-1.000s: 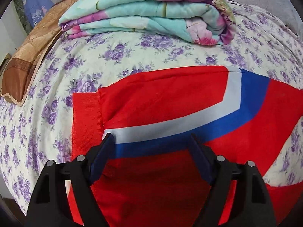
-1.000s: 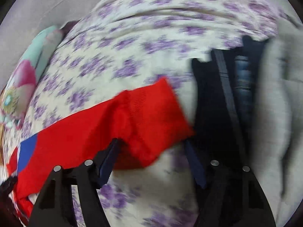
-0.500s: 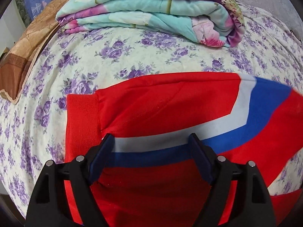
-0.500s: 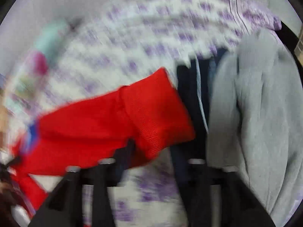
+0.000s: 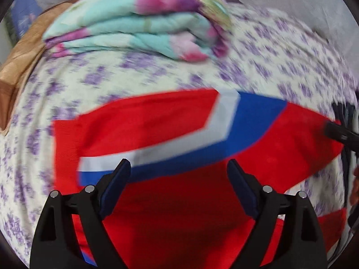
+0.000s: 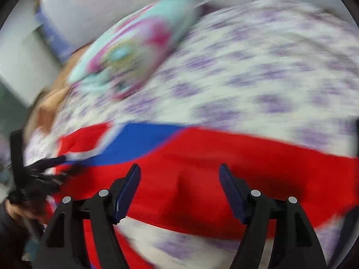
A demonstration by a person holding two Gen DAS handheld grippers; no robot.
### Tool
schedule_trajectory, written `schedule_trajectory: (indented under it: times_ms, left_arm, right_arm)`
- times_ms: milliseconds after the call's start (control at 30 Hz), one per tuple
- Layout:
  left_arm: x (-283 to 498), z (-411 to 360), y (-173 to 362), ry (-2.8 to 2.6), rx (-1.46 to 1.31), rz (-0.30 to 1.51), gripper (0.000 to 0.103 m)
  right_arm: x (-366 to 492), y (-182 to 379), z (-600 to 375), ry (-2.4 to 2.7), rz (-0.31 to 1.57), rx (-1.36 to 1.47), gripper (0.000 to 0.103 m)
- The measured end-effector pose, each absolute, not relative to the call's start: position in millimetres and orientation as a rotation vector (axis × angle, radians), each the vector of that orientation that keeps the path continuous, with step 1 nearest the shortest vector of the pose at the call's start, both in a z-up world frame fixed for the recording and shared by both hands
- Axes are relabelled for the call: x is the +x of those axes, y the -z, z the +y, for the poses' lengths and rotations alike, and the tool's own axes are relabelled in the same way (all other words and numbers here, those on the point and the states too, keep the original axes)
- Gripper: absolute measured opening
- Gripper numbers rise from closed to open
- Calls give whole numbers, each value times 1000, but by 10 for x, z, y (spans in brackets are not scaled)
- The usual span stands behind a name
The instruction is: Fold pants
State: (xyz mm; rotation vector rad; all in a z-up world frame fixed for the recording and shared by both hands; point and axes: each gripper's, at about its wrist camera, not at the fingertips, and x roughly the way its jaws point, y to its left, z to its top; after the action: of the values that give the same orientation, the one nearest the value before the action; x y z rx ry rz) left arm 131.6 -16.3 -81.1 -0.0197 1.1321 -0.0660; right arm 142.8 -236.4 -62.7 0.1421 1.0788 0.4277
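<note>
A: What takes up the most room?
B: The bed sheet (image 5: 157,76), cream with purple flowers, blurred in both views. At its far side lies a folded floral quilt (image 5: 139,20), with a brown pillow (image 5: 20,67) at far left.

A: And the pants?
B: The red pants (image 5: 179,201) with a white and blue stripe lie across the near part of the sheet, long axis running left to right, a ribbed cuff at the left end. Bare sheet lies open between them and the quilt; dark clothes (image 5: 345,116) sit at the right edge.

A: The grippers?
B: The left gripper (image 5: 179,172) is spread wide over the fabric, grasping nothing. The right gripper (image 6: 179,177) is likewise released above the red cloth.
</note>
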Motion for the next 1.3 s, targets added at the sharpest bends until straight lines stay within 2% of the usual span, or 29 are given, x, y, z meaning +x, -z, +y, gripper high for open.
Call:
schedule_trajectory:
  times_ms: [33,67,133,200,233,267,333,400,533,667,833,933,967,1000,1233,1267,1300]
  left_arm:
    - [1335,-219,880,53,17,1143,85]
    - [1378,-231,986,11,70,1153,89]
    - [1480,-146,1079,-33,73,1149,99]
    - [1597,-14,1079,-50,13,1154,99]
    - [1637,33,1040,-93,22,1143,99]
    - [1667,86,966,-161,59,1116,99]
    - [1655,206,822,-238,69,1073,98]
    - [1580,361,685,-205,-44,1071,98]
    - [1218,363,561,-94,-115,1069,98]
    - [983,259,711,-61,-119,1134,98]
    - [803,436,796,-90,-176,1145,98]
    - [737,496,844,-118,-160,1157,98]
    - [719,526,876,-130,-148,1161,98]
    - [705,547,899,-135,-143,1166,98]
    - [548,609,1028,-108,-125,1183,98]
    - [531,613,1029,-106,-121,1181,98]
    - [512,628,1023,-103,-121,1179,98]
  right_arm:
    - [1497,711,-2218,-451,1092,131,76]
    - [1599,829,-2100,-462,1116,110,81]
    - [1816,1065,-2076,-387,1178,22,80]
    - [1929,1060,-2271,-347,1110,-49,77]
    - [1973,1009,-2394,-107,1088,-220,79]
    - [1984,950,-2539,34,1061,-266,84]
    - [1939,825,-2910,163,1044,-155,86]
    - [1819,746,-3062,68,1093,41,86]
    - [1338,530,-2370,-251,1040,17,86]
    - [902,491,-1702,-491,1070,-37,86]
    - [630,492,-1836,-539,1137,34,86]
    - [563,685,-1825,-517,1175,1,76]
    - [568,770,-1840,-509,1202,16,63]
    - [585,844,-1827,-511,1226,30,55]
    - [578,896,-1255,-618,1210,17,55]
    - [601,900,-1196,-615,1207,6,53]
    - [631,918,-1152,-615,1210,9,46]
